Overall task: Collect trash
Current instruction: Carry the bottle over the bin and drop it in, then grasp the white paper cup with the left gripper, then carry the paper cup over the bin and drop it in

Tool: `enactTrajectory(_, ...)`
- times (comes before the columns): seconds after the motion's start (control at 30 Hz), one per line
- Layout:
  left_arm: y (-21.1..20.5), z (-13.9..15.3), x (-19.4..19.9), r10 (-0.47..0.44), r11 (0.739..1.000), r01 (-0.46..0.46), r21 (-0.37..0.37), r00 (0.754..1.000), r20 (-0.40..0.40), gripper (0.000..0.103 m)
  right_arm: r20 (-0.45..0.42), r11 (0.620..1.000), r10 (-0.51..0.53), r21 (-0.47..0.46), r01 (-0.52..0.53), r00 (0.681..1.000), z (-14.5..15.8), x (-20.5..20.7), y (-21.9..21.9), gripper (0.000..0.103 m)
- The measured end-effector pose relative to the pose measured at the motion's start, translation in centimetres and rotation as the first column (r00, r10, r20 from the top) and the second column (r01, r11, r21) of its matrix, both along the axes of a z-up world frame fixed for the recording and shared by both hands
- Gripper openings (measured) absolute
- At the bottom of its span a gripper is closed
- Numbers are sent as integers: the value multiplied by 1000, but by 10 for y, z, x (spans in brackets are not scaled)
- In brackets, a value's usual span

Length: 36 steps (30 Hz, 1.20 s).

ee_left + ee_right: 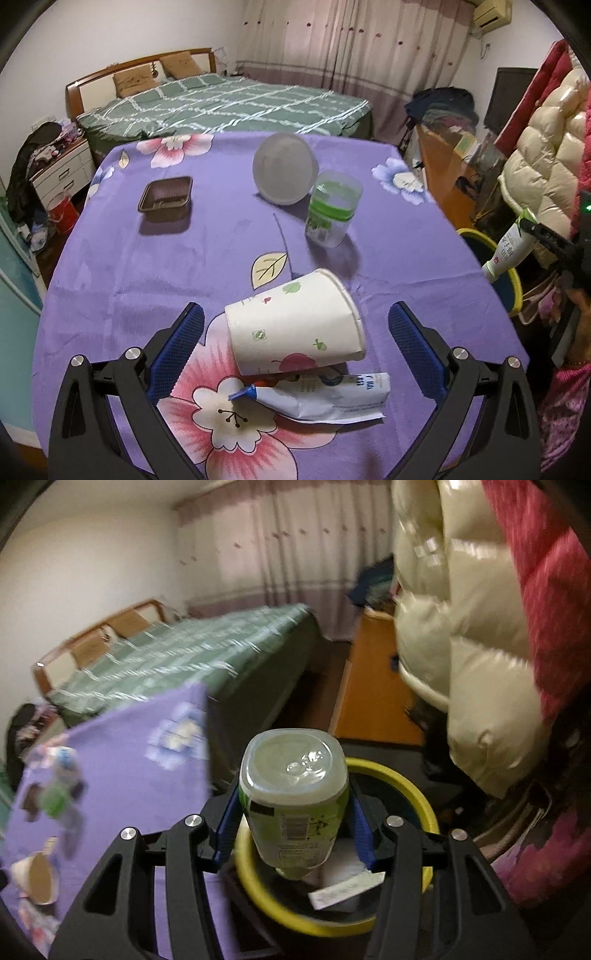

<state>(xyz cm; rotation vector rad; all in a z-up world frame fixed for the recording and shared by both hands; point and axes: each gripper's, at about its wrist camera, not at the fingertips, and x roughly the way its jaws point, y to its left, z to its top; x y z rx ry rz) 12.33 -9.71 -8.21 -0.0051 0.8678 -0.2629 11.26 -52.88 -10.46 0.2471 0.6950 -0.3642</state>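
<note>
Yellow-rimmed bin (424, 808): paper inside | right hand-held gripper (295, 834) clamps bottle (295, 805) | left hand-held gripper (295, 332) agape

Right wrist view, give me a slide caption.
Right gripper holds an upturned plastic bottle above the yellow-rimmed bin.

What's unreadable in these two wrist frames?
- Yellow-rimmed bin, right wrist view: the held clear plastic bottle and right gripper cover most of its inside.
- Purple floral tablecloth, right wrist view: motion blur smears the items on it.
- Crushed white carton, left wrist view: the tipped white paper cup lies across its top; print too small.
- Left gripper: open, the cup between its fingers.
</note>
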Motion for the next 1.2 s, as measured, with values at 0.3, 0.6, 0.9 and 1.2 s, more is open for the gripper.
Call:
enactTrajectory(0.3, -8, -19, 13, 48, 997, -44, 58, 997, -54, 98, -54, 1000, -7, 17, 7, 999, -33, 2, -5, 52)
enactTrajectory(0.6, -14, -34, 25, 88, 994, -80, 80, 991, -101, 98, -49, 1000, 4, 13, -3, 999, -28, 2, 0, 52)
enactTrajectory(0.9, -14, -46, 32, 89, 995, -81, 61, 987, -130, 83, -35, 1000, 17, 27, -16, 999, -25, -1, 3, 52)
enactTrajectory(1.2, -29, -27, 32, 29, 998, -24, 57, 996, -84, 84, -9, 1000, 8, 22, -8, 1000, -17, -20, 2, 52)
